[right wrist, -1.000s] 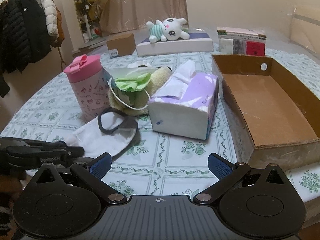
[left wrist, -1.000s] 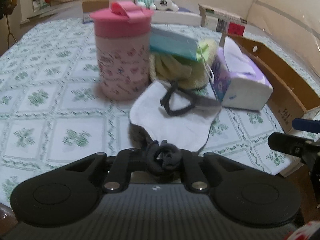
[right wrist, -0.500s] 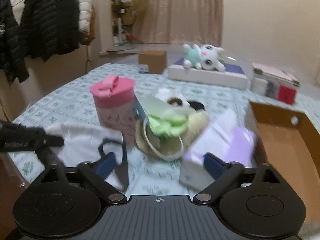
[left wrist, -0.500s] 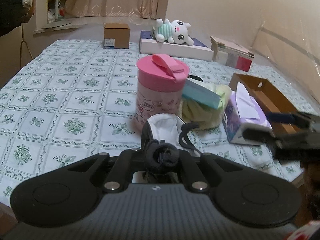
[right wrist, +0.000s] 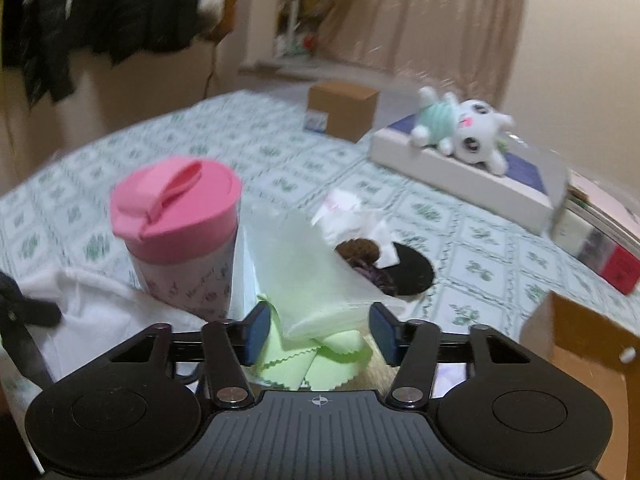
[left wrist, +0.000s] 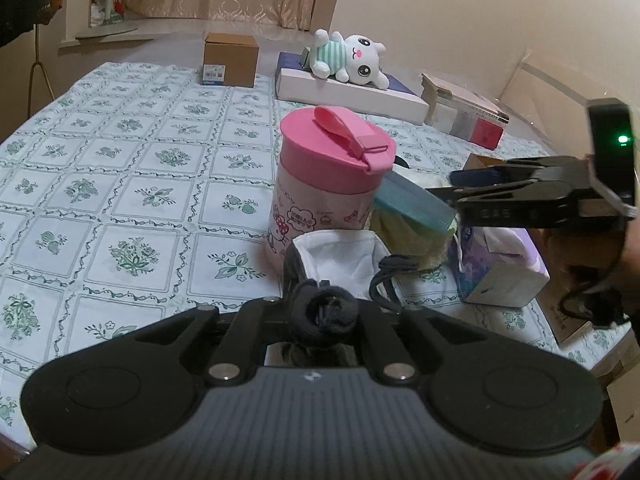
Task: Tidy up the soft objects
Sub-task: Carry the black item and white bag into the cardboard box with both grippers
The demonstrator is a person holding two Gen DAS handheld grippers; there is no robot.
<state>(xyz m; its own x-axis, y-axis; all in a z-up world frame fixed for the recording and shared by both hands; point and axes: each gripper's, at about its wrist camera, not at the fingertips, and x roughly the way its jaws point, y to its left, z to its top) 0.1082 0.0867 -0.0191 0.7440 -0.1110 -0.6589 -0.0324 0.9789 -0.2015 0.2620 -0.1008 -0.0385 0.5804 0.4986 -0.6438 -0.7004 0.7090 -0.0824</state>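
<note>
My left gripper (left wrist: 324, 314) is shut on the dark strap of a white face mask (left wrist: 340, 256), which hangs in front of it near the pink cup (left wrist: 328, 184). My right gripper (right wrist: 318, 330) is open, its blue pads either side of a pale green mask (right wrist: 304, 280) on a pile with a green cloth (right wrist: 304, 360). In the left wrist view the right gripper (left wrist: 460, 188) reaches in from the right over the teal-edged mask (left wrist: 412, 204). The white mask also shows at the left of the right wrist view (right wrist: 80, 300).
A purple tissue box (left wrist: 496, 264) and a brown cardboard box (right wrist: 592, 344) lie to the right. A plush bunny (left wrist: 352, 56) lies on a white box at the back, next to a small brown carton (left wrist: 230, 60) and books (left wrist: 464, 112). A dark round item (right wrist: 404, 268) lies behind the pile.
My left gripper has lifted and pulled back with the white mask. My right gripper has moved left and forward from the cardboard box side to the green mask pile, its pads now closer together.
</note>
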